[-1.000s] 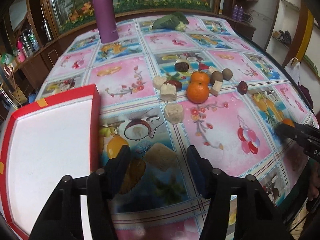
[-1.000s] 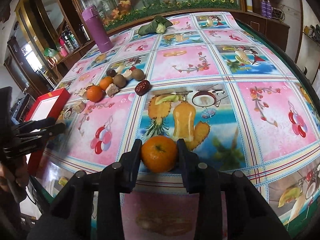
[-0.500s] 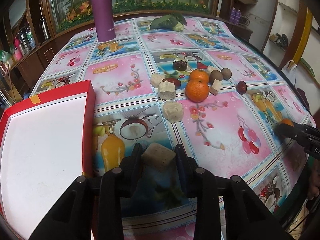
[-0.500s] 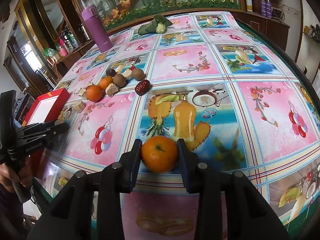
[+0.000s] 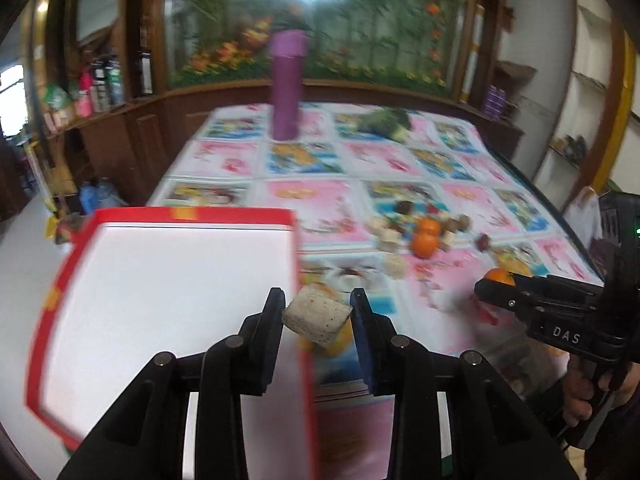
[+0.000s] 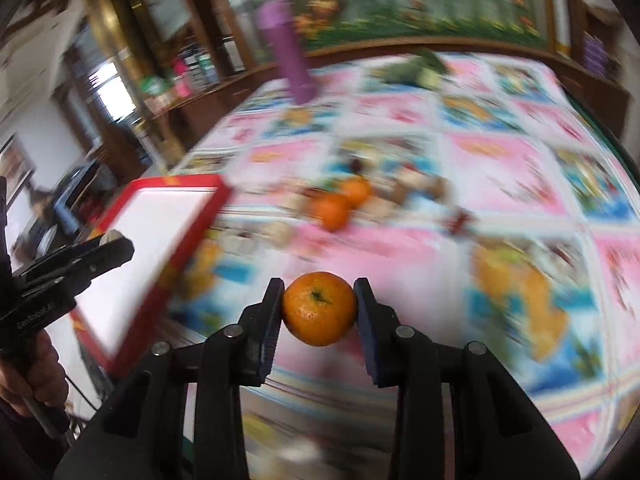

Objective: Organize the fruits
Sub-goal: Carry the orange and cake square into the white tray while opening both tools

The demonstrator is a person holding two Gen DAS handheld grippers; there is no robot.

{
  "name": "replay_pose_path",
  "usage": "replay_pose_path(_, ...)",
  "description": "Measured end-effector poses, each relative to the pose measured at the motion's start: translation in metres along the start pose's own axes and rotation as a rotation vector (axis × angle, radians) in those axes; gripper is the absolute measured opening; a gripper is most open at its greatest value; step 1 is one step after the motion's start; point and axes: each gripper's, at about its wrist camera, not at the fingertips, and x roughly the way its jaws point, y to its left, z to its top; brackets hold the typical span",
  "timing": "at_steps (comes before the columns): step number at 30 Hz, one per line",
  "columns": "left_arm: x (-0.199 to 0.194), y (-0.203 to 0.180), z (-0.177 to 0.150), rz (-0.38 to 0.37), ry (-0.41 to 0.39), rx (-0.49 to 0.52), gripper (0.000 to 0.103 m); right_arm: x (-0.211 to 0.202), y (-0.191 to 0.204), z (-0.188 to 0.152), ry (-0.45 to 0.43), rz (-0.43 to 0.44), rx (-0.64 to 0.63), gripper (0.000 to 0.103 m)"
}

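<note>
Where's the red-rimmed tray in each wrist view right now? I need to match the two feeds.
Left wrist view: the red-rimmed tray fills the lower left, its right rim running down just left of the pale cube held in the left gripper.
Right wrist view: the tray sits at the left, tilted, beyond the left gripper.
Shared landmark: the purple bottle, upright at the table's far side.

dark wood cabinets [image 5: 132, 128] w/ bottles at left, floral mural [image 5: 320, 24] behind, white wall [image 5: 536, 36] right.
</note>
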Motion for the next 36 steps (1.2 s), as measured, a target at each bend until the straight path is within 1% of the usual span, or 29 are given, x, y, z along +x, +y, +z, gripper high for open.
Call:
replay_pose_path(2,-0.007,0.023,-0.002,0.073,-0.016,-0.032,0.033,0.011,0.032,0.009,0.003,0.048,-0.051,0.038)
replay_pose_path(4,-0.01,0.047,-0.007,0.171,-0.024,-0.053,0.033,0.022,0.063,0.015,0.011,0.091,-0.1,0.038)
replay_pose_path(5,-0.01,0.057,-0.01,0.208,-0.021,-0.064,0.033,0.029,0.082,0.018,0.016,0.115,-0.135,0.038)
replay_pose_path(7,-0.01,0.075,-0.018,0.266,-0.012,-0.081,0.033,0.04,0.108,0.019,0.025,0.144,-0.181,0.038)
replay_pose_path(9,-0.007,0.087,-0.023,0.301,0.004,-0.093,0.033,0.053,0.135,0.019,0.044,0.166,-0.229,0.038)
replay_pose_path(13,0.001,0.109,-0.039,0.357,0.054,-0.118,0.033,0.078,0.169,0.015,0.095,0.191,-0.287,0.038)
replay_pose_path(16,0.007,0.117,-0.044,0.375,0.082,-0.137,0.033,0.097,0.179,0.011,0.137,0.18,-0.301,0.038)
replay_pose_path(18,0.009,0.118,-0.046,0.389,0.093,-0.136,0.033,0.106,0.182,0.008,0.168,0.174,-0.304,0.038)
replay_pose_path(21,0.011,0.122,-0.05,0.406,0.112,-0.133,0.033,0.117,0.182,0.007,0.193,0.157,-0.301,0.038)
replay_pose_path(23,0.013,0.122,-0.051,0.417,0.123,-0.128,0.034,0.119,0.182,0.008,0.2,0.163,-0.306,0.038)
replay_pose_path(25,0.015,0.122,-0.052,0.428,0.14,-0.131,0.041,0.117,0.183,0.006,0.206,0.166,-0.311,0.038)
replay_pose_path(27,0.012,0.121,-0.05,0.436,0.136,-0.142,0.056,0.113,0.179,0.008,0.213,0.199,-0.308,0.041)
replay_pose_path(29,0.008,0.118,-0.049,0.446,0.123,-0.137,0.059,0.104,0.17,0.013,0.172,0.224,-0.284,0.044)
replay_pose_path(32,0.003,0.108,-0.043,0.448,0.109,-0.116,0.06,0.085,0.146,0.023,0.084,0.251,-0.231,0.052)
replay_pose_path(35,0.002,0.094,-0.035,0.434,0.099,-0.095,0.06,0.065,0.105,0.032,0.012,0.228,-0.157,0.055)
replay_pose_path(36,0.003,0.089,-0.033,0.424,0.094,-0.087,0.06,0.062,0.093,0.034,0.005,0.217,-0.139,0.055)
